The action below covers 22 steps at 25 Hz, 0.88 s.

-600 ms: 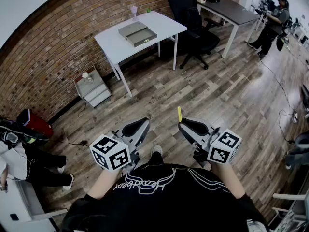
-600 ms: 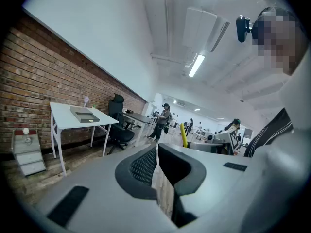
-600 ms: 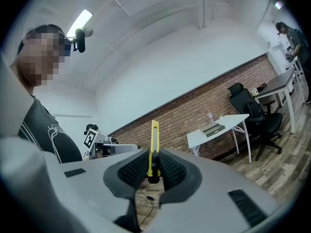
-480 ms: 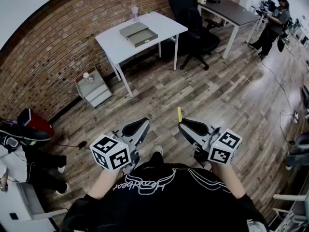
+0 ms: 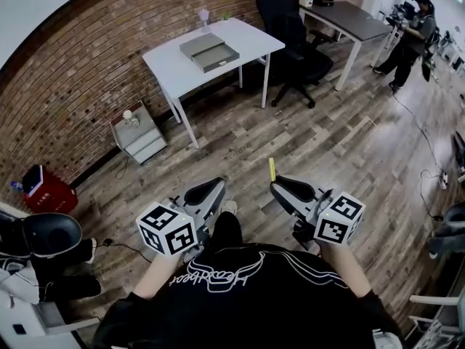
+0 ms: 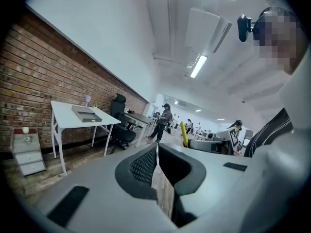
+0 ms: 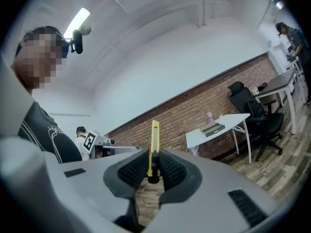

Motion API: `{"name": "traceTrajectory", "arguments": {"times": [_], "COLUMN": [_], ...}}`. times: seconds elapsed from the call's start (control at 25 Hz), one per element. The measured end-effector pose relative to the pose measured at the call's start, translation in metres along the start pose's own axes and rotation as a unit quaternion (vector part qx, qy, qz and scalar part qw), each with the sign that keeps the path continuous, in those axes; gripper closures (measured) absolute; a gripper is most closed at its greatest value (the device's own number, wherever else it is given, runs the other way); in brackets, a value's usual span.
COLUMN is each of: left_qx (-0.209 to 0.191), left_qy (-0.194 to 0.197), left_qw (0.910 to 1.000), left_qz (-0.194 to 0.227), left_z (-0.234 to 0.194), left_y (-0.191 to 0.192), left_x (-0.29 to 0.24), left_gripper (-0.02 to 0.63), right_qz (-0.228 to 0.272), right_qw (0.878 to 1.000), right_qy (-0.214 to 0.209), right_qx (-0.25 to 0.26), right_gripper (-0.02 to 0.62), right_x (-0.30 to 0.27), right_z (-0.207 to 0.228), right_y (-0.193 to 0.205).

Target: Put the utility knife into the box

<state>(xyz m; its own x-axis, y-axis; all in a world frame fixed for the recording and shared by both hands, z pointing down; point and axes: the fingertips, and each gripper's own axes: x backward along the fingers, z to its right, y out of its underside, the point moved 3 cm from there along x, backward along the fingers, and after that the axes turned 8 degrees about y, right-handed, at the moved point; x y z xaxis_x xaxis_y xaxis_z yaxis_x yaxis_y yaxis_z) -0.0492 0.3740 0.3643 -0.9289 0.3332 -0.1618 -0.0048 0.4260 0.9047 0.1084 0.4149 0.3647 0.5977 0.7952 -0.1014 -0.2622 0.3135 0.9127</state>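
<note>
The right tool [image 7: 154,170] pinched the yellow utility knife [image 7: 154,140], which stuck out forward. The left tool [image 6: 156,152] was pressed together, holding nothing. The grey box [image 5: 208,51] lay on the white tabletop [image 5: 251,38], well apart from both.

Open floor [image 5: 240,151] runs ahead to the tabletop [image 5: 251,38] bearing the box [image 5: 207,49]; a black office chair [image 5: 290,35] crowds its right end.

Box [image 5: 208,51] lies on table [image 5: 249,38], seemingly against wall [image 5: 87,64].
</note>
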Motion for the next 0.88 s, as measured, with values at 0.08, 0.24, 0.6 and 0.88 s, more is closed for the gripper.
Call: {"name": "traceTrajectory", "arguments": {"times": [0.08, 0.24, 0.6, 0.88], "left_qx": [0.001, 0.004, 0.027, 0.043], "left_qy": [0.002, 0.01, 0.021, 0.029], "left_qw": [1.0, 0.9999, 0.9991, 0.9981], "left_qz": [0.001, 0.0, -0.027, -0.034], "left_z": [-0.015, -0.048, -0.146, -0.23], "left_y": [-0.009, -0.026, -0.063, -0.099], "left_x": [-0.005, -0.018, -0.062, -0.082], "left_gripper": [0.569, 0.569, 0.569, 0.569], "right_qz": [0.0, -0.003, -0.02, -0.033], "right_qw": [1.0, 1.0, 0.999, 0.997], "right_qy": [0.001, 0.007, 0.027, 0.049], "right_qx": [0.004, 0.003, -0.042, -0.05], "right_gripper": [0.529, 0.529, 0.529, 0.529], "right_x": [-0.013, -0.044, -0.134, -0.21], "right_z": [0.006, 0.025, 0.089, 0.127], "right_y": [-0.008, -0.021, -0.04, -0.064]}}
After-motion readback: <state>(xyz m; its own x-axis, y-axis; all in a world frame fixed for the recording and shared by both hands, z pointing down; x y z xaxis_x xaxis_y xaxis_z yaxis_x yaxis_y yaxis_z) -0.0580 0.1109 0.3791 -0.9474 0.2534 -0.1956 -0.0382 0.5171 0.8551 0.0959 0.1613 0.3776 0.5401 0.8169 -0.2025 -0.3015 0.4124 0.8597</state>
